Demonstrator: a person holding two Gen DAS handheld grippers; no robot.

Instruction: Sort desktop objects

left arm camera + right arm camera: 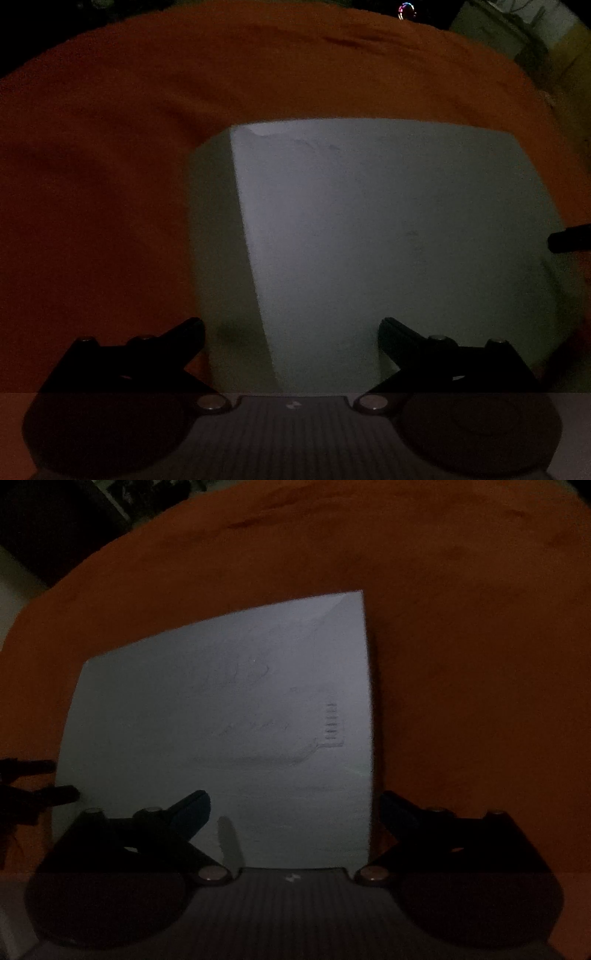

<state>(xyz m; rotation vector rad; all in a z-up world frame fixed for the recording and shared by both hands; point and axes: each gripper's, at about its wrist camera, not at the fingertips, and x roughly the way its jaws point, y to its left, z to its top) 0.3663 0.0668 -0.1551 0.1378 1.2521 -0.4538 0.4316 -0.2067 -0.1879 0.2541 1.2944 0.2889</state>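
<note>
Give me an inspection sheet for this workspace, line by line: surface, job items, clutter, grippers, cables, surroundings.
Surface: orange cloth covers the table, slightly wrinkled; the lighting is very dim.
Job's things: one white box lies flat, with faint embossed marks on top.
Clutter: nothing seen.
Grippers: left gripper open, fingers astride the box's near edge; right gripper open, at the box's near right corner.
Cables: nothing seen.
Surroundings: dark background; pale furniture beyond the far edge, too dim to identify.

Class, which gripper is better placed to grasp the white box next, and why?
Probably the right gripper: its open fingers straddle the white box edge. The left gripper faces a broad side.
</note>
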